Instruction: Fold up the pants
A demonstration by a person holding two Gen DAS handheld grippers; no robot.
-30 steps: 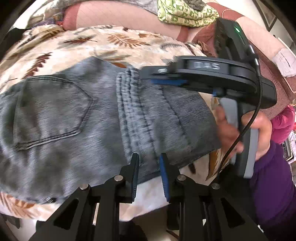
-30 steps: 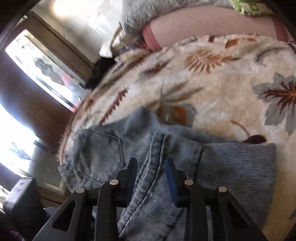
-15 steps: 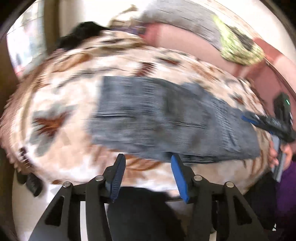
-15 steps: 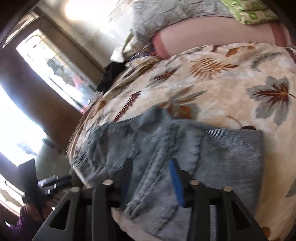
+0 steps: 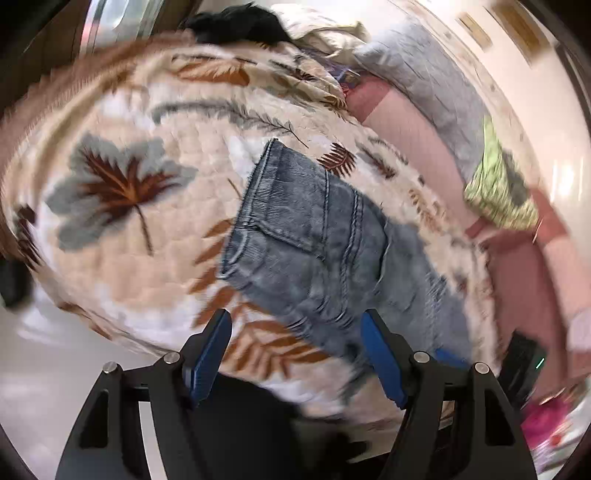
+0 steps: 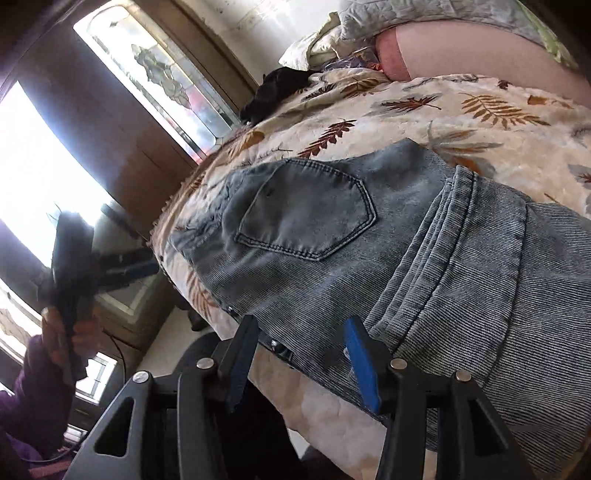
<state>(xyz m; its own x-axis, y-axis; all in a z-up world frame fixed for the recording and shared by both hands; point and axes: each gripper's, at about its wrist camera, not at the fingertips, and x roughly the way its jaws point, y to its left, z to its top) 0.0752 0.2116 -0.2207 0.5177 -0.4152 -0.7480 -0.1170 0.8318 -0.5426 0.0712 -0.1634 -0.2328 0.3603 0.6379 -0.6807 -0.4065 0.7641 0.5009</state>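
Grey-blue denim pants [image 5: 314, 240] lie folded in a compact stack on a leaf-print quilt [image 5: 122, 221], back pocket up. They also show in the right wrist view [image 6: 369, 251]. My left gripper [image 5: 295, 350] is open and empty, held off the near edge of the bed, clear of the pants. My right gripper [image 6: 299, 347] is open and empty, its fingertips just over the near edge of the pants. The left gripper also shows in the right wrist view [image 6: 122, 269], held in a hand at the far left.
The quilt [image 6: 443, 110] covers the bed. Pillows [image 5: 424, 88] and a green patterned cloth [image 5: 495, 192] lie at the far end, a black item [image 5: 236, 26] at the far corner. A window [image 6: 159, 85] and wooden panelling stand beyond the bed. Floor lies below the near edge.
Both grippers have opened and drawn back from the pants. The left gripper has swung far left, away from the bed edge. The pants stay folded on the quilt.
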